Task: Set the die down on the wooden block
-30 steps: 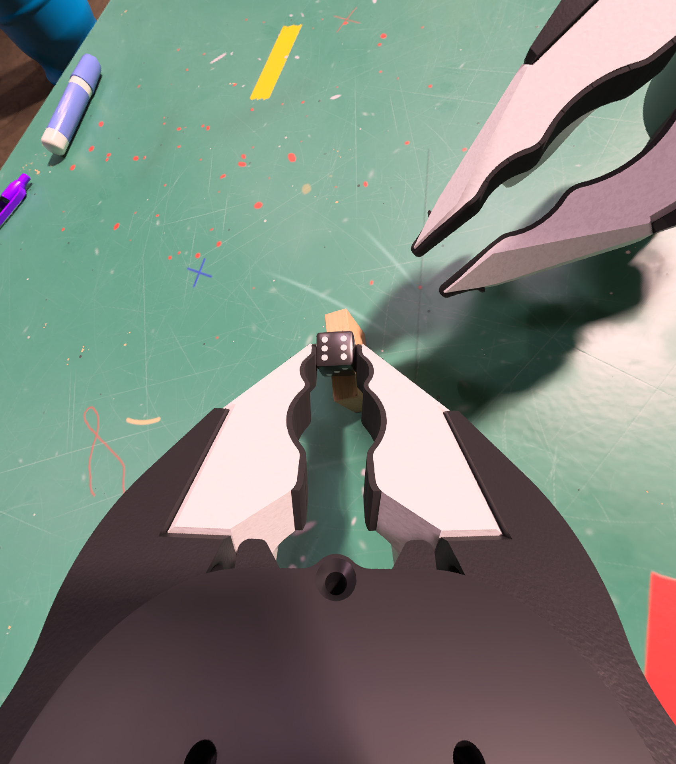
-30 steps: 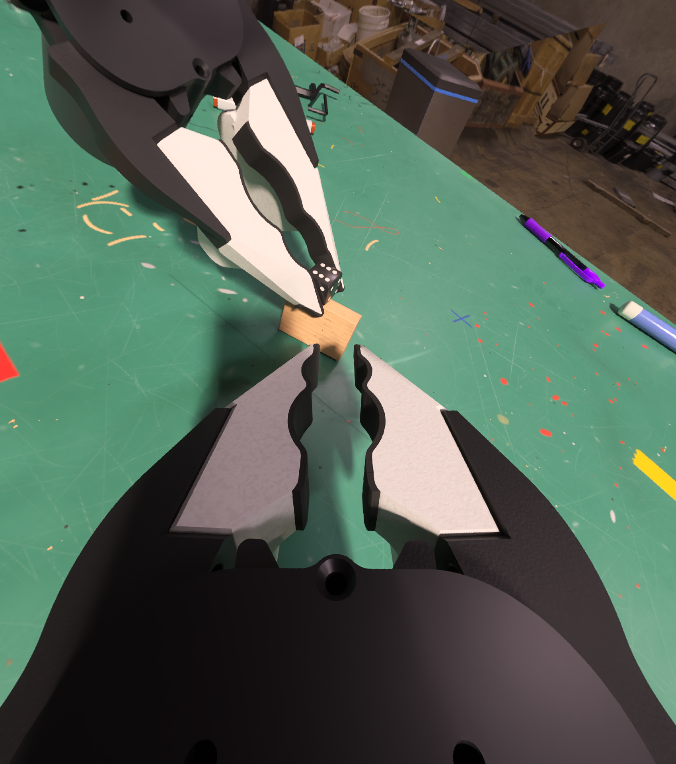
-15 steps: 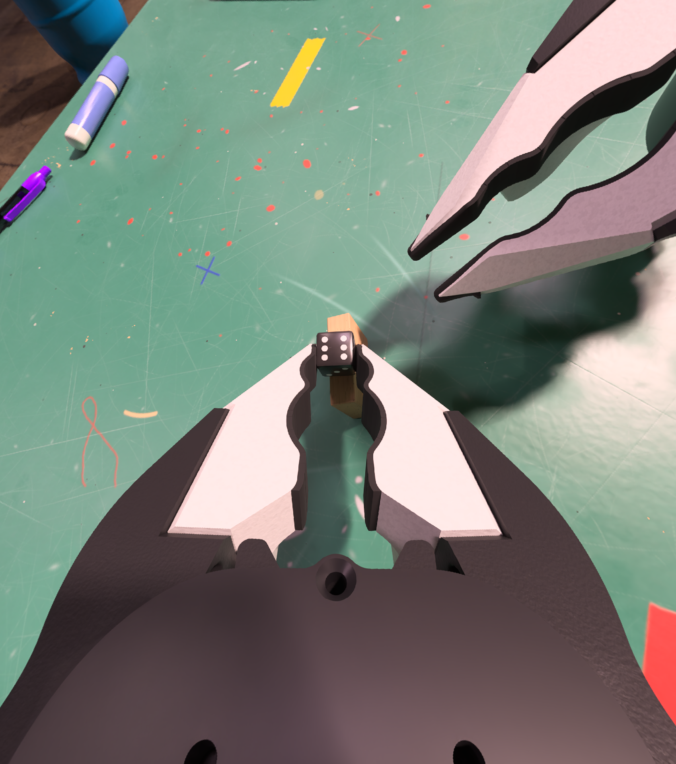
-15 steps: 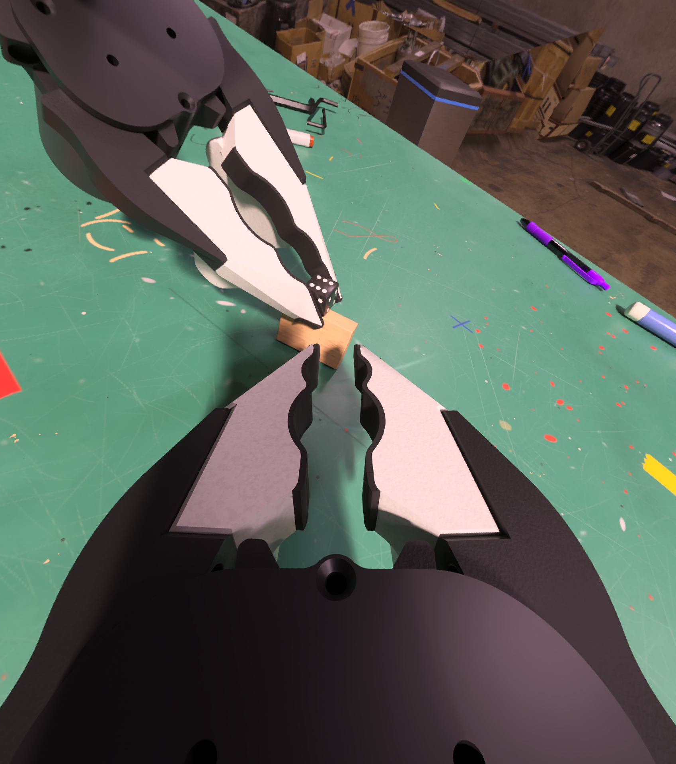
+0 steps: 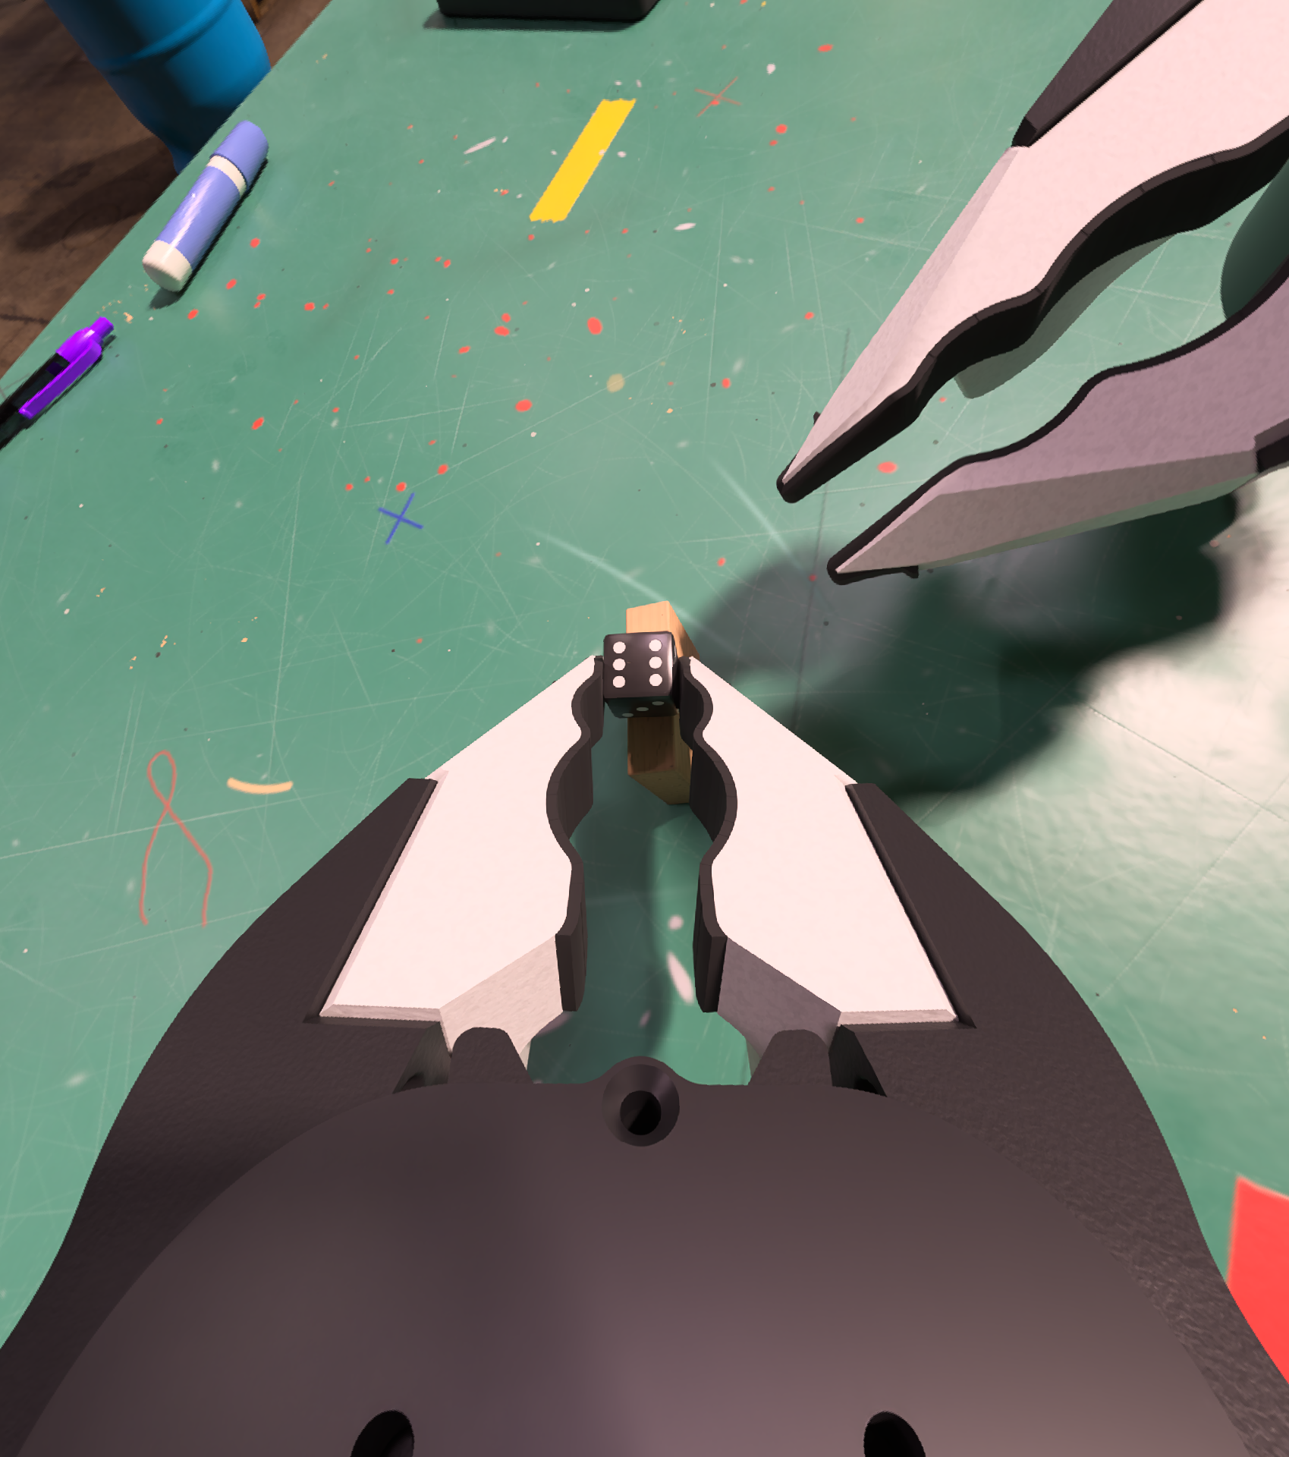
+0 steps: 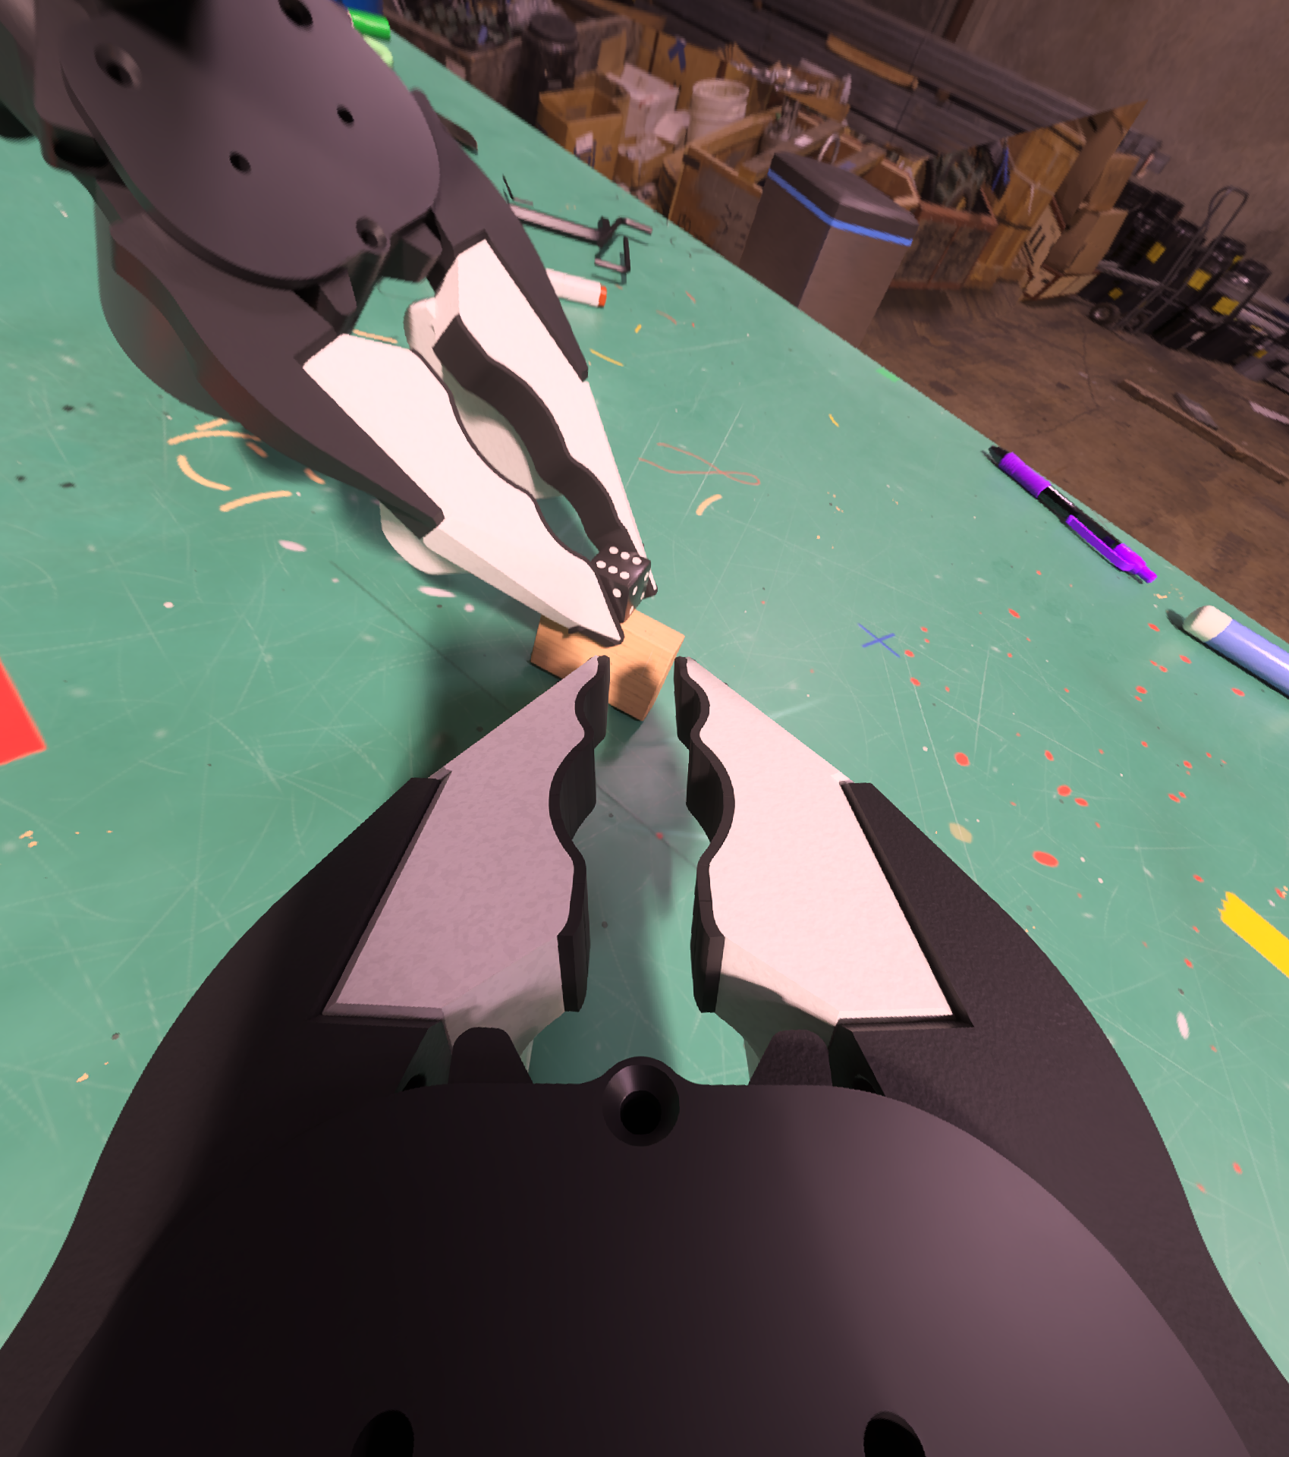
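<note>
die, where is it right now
The die is pinched at the tips of the left claw, just above the wooden block on the green table; the right claw hangs open beside the block.

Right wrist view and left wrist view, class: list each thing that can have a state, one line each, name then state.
Left tool: shut on the die.
Right tool: open, empty, near the block.
Die: held just above the block, not yet released.
Wooden block: flat on the green table.
Purple pen: lying flat.
Blue marker: lying flat, capped.
</note>
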Robot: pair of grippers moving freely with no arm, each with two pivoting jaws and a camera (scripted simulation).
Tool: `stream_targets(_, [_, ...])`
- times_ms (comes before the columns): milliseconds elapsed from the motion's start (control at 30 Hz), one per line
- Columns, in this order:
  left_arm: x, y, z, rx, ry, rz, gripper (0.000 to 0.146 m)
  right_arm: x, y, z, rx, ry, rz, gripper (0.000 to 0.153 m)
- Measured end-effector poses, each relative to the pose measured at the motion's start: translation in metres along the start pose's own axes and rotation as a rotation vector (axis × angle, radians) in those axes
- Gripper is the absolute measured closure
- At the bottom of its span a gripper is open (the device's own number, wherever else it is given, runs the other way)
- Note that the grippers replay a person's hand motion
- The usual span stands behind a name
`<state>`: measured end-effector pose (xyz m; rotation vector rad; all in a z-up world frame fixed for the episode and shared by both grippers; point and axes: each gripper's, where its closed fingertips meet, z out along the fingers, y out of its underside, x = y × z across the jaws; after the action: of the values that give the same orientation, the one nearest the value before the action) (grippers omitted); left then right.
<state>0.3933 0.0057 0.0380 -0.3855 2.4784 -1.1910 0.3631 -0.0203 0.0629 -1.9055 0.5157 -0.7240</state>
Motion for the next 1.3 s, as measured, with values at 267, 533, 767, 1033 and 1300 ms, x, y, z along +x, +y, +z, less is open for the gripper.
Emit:
stream_targets(267, [0.003,-0.002,0.001,0.024,-0.037,0.01,0.128,0.015,-0.014,-0.015,0.148,-0.032,0.184,0.136])
stream_targets(533, [0.002,-0.002,0.002,0.042,-0.048,0.021,0.128,0.04,-0.019,-0.02,0.239,-0.042,0.358,0.137])
stream_targets(767, [0.003,0.001,-0.003,0.07,-0.024,-0.009,0.121,0.034,-0.021,-0.019,0.232,-0.034,0.295,0.137])
stream_targets(1033, [0.005,-0.004,-0.011,0.114,0.012,-0.048,0.118,0.029,-0.02,-0.017,0.209,0.007,0.203,0.137])
stream_targets(1300, [0.004,-0.008,-0.016,0.153,0.038,-0.117,0.116,0.032,-0.02,-0.019,0.217,0.01,0.227,0.137])
